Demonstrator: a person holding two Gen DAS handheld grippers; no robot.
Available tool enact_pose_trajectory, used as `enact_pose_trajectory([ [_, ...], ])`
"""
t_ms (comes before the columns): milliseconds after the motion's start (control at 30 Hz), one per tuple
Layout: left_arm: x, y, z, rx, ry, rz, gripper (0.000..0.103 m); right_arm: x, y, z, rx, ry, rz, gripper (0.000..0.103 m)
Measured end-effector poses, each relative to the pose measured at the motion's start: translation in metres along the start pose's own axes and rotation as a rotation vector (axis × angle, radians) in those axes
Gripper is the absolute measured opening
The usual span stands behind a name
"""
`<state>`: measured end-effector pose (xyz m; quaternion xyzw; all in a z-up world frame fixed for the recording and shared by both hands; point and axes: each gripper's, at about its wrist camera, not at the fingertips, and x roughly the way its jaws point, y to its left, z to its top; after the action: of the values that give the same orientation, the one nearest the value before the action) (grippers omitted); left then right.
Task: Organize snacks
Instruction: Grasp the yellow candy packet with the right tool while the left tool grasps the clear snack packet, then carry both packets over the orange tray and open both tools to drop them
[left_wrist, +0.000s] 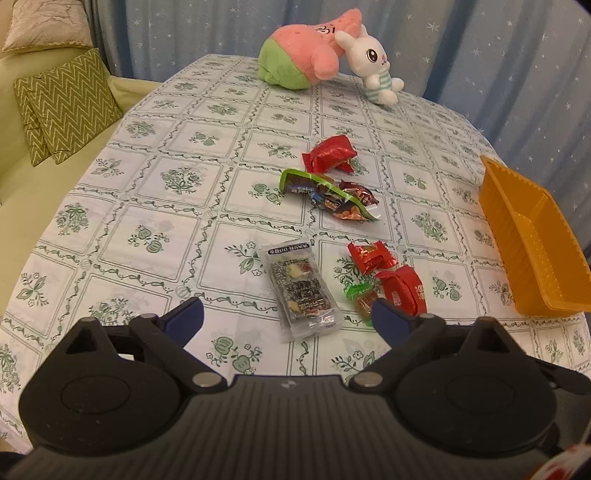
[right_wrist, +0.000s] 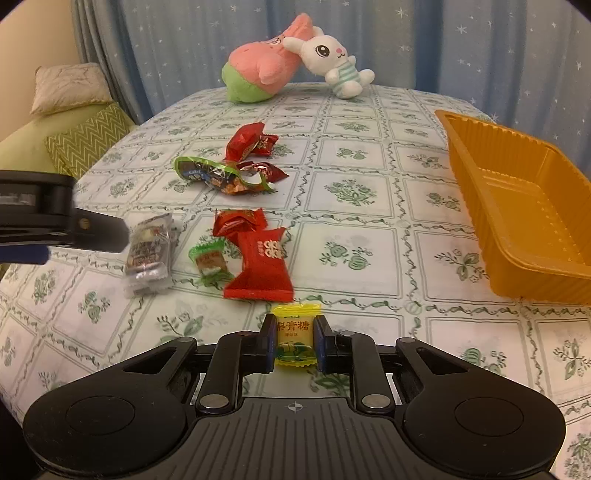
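Yellow candy (right_wrist: 295, 338) only in right view

Glossy ribbed plastic tray (right_wrist: 517, 206)

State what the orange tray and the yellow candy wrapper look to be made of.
Orange tray: likely thin moulded plastic, semi-glossy, with ribbed walls and a crimped rim. Yellow candy wrapper: probably glossy plastic film, translucent, with serrated sealed edges.

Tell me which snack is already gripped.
The yellow candy: it sits clamped between the right gripper's fingers. All the others, the red, green and clear packets, lie loose on the tablecloth, and the left gripper is open and empty.
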<state>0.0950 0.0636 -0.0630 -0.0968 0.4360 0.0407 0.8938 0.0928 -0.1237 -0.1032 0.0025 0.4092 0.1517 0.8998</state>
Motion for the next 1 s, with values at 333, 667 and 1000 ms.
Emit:
enact_pose_trajectory([
  [333, 0.035, -0.007, 0.010, 0.025, -0.022, 0.032, 0.071, -0.015, -0.017, 0.009, 0.040, -0.040, -0.016, 0.020],
  [667, 0.057, -0.014, 0.005, 0.073, 0.016, 0.040, 0.035, -0.015, -0.027, 0.006, 0.059, -0.030, -0.029, 0.020],
  [1000, 0.029, -0.010, 0.004, 0.060, 0.001, 0.043, 0.034, -0.032, -0.034, 0.009, 0.078, -0.061, -0.030, 0.020],
])
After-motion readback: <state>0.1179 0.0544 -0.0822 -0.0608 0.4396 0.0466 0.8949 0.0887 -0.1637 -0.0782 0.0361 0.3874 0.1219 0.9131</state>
